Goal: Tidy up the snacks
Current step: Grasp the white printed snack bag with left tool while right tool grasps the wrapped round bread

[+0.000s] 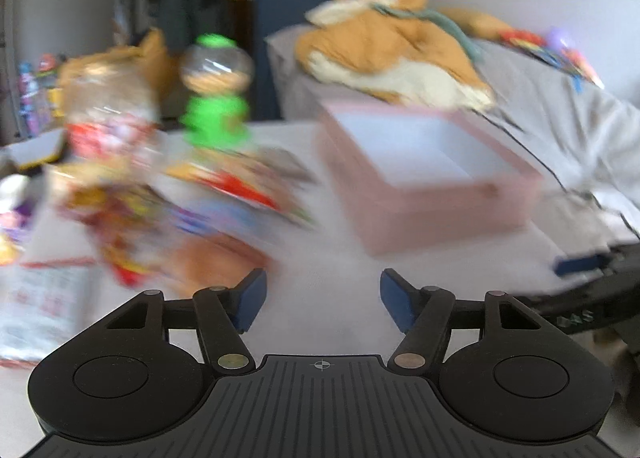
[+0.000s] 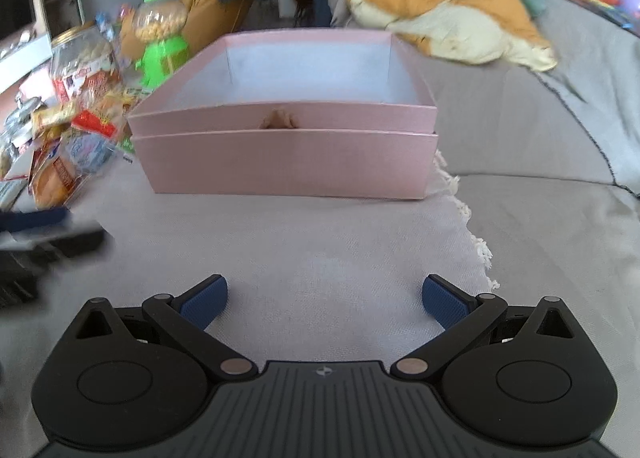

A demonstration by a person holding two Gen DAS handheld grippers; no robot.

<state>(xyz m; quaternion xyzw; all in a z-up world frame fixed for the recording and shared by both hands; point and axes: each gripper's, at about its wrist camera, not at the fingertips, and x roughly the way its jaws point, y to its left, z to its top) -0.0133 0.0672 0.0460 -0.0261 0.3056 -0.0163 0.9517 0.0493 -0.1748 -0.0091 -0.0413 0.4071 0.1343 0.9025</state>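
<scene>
Left claw [image 1: 322, 300] released, jaws wide apart, nothing between the blue pads, only bare pale cloth [image 1: 332, 258] under them. Left wrist view is heavily motion-blurred. Right claw [image 2: 325, 300] also released, spread wide, holding nothing, touching nothing, over the same cloth.

Pink box [image 2: 286, 162] sits straight ahead of the right claw, well apart from it, open top, white inside looks empty, a small tab at the middle of its front wall. From the left claw the box [image 1: 436, 194] is ahead and to the right.

Snack pile [image 1: 168, 210] lies ahead-left of the left claw, near its left pad: mixed wrappers, red, yellow, blue, too blurred to name. From the right claw the pile [image 2: 68, 138] is far left, just beside the box's left wall. Clear jar [image 2: 78, 54] and green gumball dispenser [image 2: 162, 38] stand behind the pile.

Orange-and-white plush toy [image 2: 452, 10] lies beyond the box on a grey sofa [image 2: 540, 130]. The left claw's tip shows blurred at the left edge of the right wrist view.

Nothing stands between either claw and the box.
</scene>
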